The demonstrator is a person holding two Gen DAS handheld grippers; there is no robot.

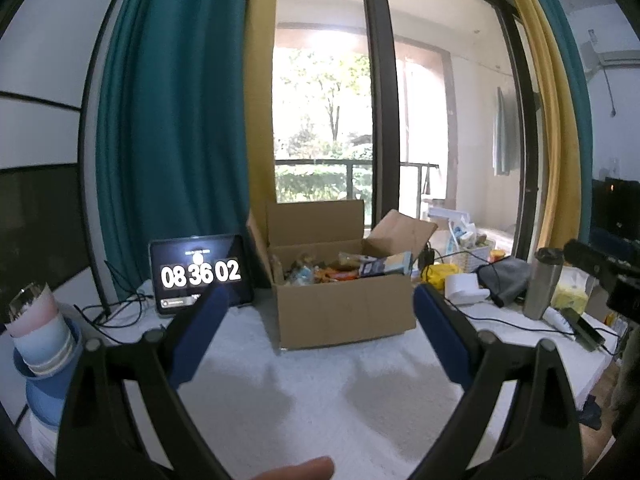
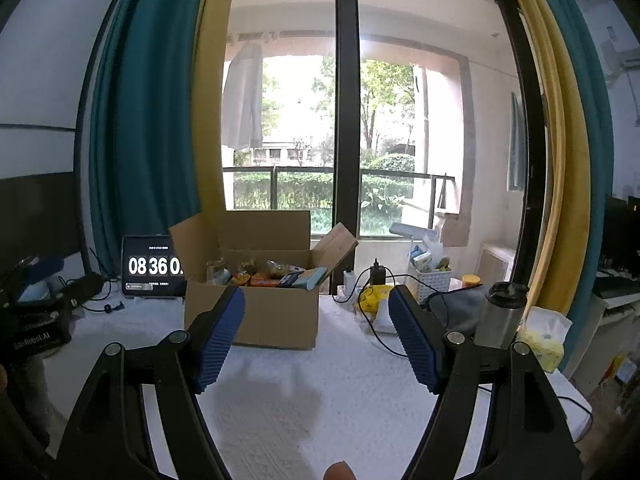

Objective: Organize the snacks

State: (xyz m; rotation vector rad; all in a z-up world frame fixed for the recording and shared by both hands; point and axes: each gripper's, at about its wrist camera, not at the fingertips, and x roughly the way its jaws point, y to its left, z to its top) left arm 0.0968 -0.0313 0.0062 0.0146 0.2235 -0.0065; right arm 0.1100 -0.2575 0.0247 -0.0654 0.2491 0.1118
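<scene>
The open brown cardboard box point(image 1: 340, 300) stands mid-table on the white textured cloth point(image 1: 320, 392), flaps raised, assorted snack packets point(image 1: 340, 268) heaped inside, apparently gathered for sorting. A tablet showing a clock point(image 1: 200, 272) stands just left of it. The left gripper point(image 1: 320, 300) and the right gripper point(image 2: 316, 300) both face the box, jaws spread wide, holding and touching nothing.

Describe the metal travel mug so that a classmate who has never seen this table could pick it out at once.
Start at the open cardboard box in the middle of the white-covered table, then look right, past the grey cloth. The metal travel mug stands upright beside a yellow tissue pack. It alone is a tall, shiny steel cylinder with a dark lid.
</scene>
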